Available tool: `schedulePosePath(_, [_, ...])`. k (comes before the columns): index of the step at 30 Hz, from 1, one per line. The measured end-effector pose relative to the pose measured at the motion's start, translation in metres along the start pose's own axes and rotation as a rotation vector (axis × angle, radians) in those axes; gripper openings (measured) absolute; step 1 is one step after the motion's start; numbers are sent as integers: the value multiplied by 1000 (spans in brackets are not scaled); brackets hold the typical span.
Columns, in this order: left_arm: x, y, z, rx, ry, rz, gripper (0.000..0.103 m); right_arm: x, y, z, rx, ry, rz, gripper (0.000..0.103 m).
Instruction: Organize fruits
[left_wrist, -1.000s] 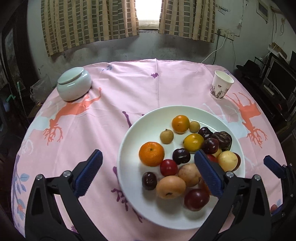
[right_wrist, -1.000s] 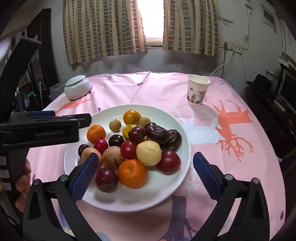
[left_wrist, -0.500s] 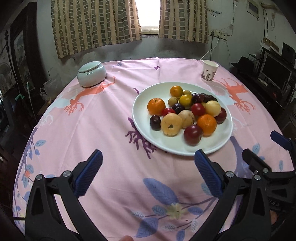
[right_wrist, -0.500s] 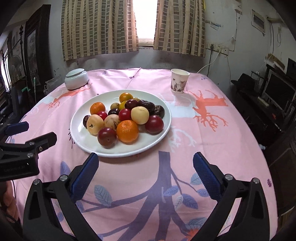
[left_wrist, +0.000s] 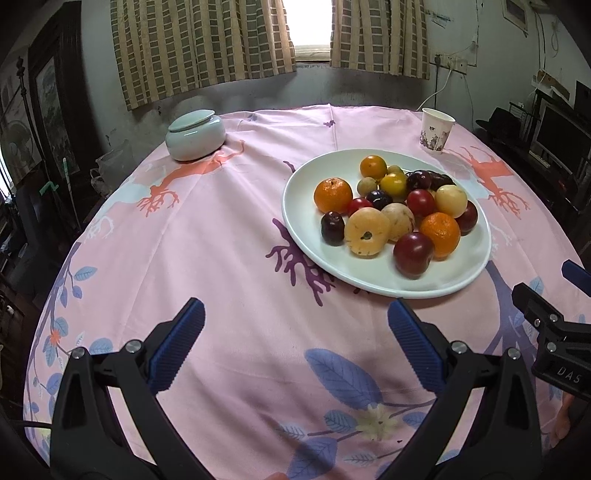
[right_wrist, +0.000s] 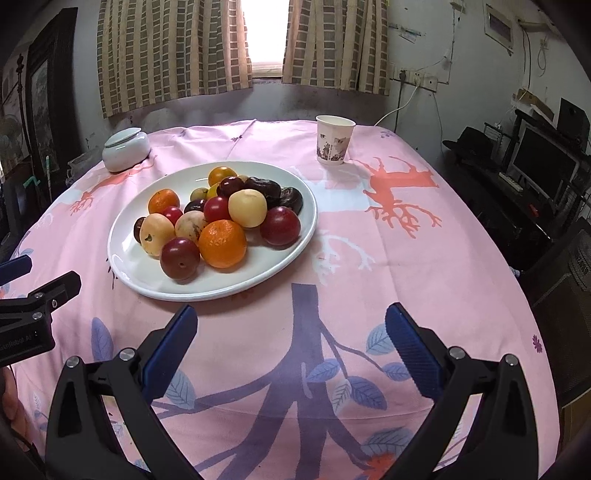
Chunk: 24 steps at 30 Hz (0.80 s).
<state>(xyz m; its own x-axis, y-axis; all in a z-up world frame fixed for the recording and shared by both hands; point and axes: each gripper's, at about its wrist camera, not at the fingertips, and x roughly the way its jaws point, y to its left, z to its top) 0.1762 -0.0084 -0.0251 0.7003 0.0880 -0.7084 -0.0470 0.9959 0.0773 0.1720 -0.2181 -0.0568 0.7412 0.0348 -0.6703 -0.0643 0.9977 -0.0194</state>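
- Fruits (left_wrist: 391, 210) are heaped on a white plate (left_wrist: 306, 236) in the right half of the left wrist frame; in the right wrist frame the plate (right_wrist: 125, 258) sits left of centre.
- Two oranges, dark red plums and pale yellow round fruits touch one another in the pile; a large orange (right_wrist: 222, 243) and a dark plum (right_wrist: 180, 258) lie at its lower edge.
- Left gripper (left_wrist: 295, 343) hangs at the bottom of its frame, jaws spread wide with nothing between them, below the plate and apart from it.
- Right gripper (right_wrist: 290, 339) likewise stands released and empty over the pink tablecloth (right_wrist: 369, 280), just below the plate rim.
- Paper cup (right_wrist: 334, 139) stands upright in the upper middle, above and right of the plate.
- Lidded pale ceramic jar (left_wrist: 195, 134) rests at upper left, well apart from the plate.
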Motion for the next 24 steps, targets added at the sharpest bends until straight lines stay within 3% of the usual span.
schedulePosePath(24, [-2,-6,-3,18,1,-31,101,2,10,-2,-45,12,-10,102])
